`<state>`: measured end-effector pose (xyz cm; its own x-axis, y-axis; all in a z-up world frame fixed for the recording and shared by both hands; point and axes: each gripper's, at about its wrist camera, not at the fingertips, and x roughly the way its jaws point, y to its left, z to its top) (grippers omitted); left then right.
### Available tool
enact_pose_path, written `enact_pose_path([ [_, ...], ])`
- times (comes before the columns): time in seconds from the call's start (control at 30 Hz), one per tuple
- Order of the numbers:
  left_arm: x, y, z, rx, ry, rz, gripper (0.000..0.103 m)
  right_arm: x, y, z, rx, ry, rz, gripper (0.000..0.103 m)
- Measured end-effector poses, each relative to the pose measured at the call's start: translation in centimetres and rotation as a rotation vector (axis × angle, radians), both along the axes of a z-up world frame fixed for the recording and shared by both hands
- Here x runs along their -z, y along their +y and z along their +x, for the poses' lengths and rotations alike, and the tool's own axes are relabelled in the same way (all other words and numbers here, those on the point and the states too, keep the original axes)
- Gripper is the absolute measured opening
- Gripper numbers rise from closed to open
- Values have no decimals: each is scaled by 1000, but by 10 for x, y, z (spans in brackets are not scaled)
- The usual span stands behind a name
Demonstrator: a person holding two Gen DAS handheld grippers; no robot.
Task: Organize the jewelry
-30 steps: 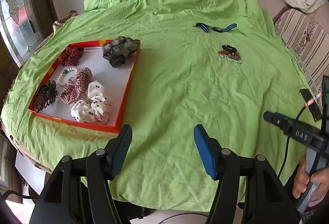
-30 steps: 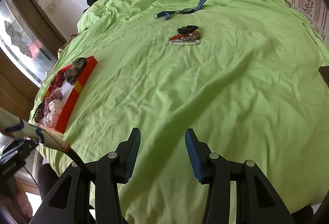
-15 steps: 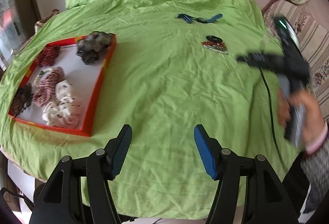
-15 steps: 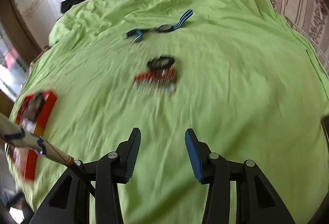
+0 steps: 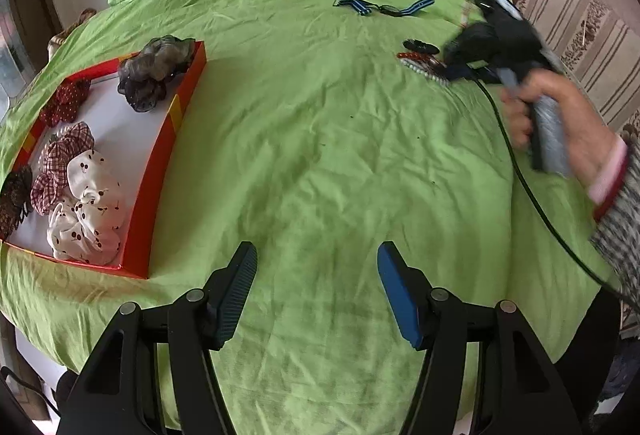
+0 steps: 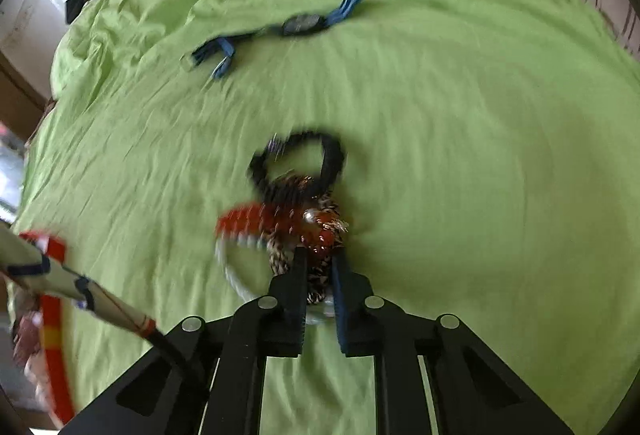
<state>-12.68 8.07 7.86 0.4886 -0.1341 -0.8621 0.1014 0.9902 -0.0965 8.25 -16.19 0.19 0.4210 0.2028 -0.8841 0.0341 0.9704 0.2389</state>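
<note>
Jewelry first: the bracelets (image 6: 280,231) lie in a small heap right of middle on the green sheet (image 5: 320,155), and your right claw (image 6: 318,267) is down on them now. A second ago it hung well back with its jaws apart; half a second ago it was closing the distance. Now the jaws stand narrow, pinched on the speckled piece at the near edge of the heap, while the red beads and the black band (image 6: 298,159) lie just beyond the tips. The picture is blurred, so you can't tell how many pieces you've caught.

That means the pick looks begun, and the carry to the tray (image 5: 160,155) comes next, I'd judge. The tray sits on the left, already holding scrunchies (image 5: 86,203).

Your left claw (image 5: 316,291) hovers wide and empty over the near middle of the sheet, and its view has swung right since a second ago.

The watch (image 6: 300,23) with the blue strap lies at the far side, untouched. Lift slowly: the pieces overlap and may drag each other.
</note>
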Motion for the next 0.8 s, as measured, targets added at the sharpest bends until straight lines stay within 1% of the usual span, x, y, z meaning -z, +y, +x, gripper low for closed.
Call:
enact_pose_path([
  [0.07, -2, 2, -1, -5, -2, -14, 62, 1, -4, -20, -32, 45, 35, 10],
  [0.17, -4, 3, -6, -8, -5, -21, 62, 5, -8, -67, -91, 108, 81, 10],
  [0.2, -5, 3, -8, -9, -6, -27, 62, 4, -10, -89, -112, 122, 97, 10],
  [0.27, -9, 4, -12, -10, -11, -34, 62, 2, -12, -118, -154, 131, 127, 10],
  [0.3, -10, 4, -14, -12, -15, -34, 62, -1, -15, -134, -183, 130, 167, 10],
  [0.33, -13, 4, -16, -13, -22, -35, 62, -3, -18, -146, -192, 119, 193, 10],
  [0.37, -15, 3, -18, -15, -26, -35, 62, -7, -24, -158, -181, 89, 187, 10],
  [0.43, -18, 3, -21, -17, -33, -37, 62, -14, -37, -173, -116, 12, 70, 10],
  [0.47, -19, 2, -23, -16, -34, -39, 62, -16, -44, -178, -70, -22, -30, 10],
  [0.5, -21, 1, -24, -15, -34, -41, 62, -16, -49, -178, -35, -37, -101, 10],
  [0.53, -22, 0, -26, -13, -35, -40, 62, -17, -56, -180, -6, -46, -133, 10],
  [0.57, -23, -1, -28, -11, -38, -37, 62, -18, -64, -183, 28, -56, -136, 10],
  [0.67, -26, -5, -31, -13, -42, -27, 62, -27, -82, -188, 112, -105, -99, 10],
  [0.73, -27, -6, -31, -16, -40, -28, 62, -36, -85, -191, 156, -157, -116, 11],
  [0.77, -27, -7, -31, -16, -40, -27, 62, -38, -88, -193, 169, -173, -131, 13],
  [0.8, -27, -8, -31, -14, -39, -25, 62, -43, -91, -196, 193, -205, -164, 19],
])
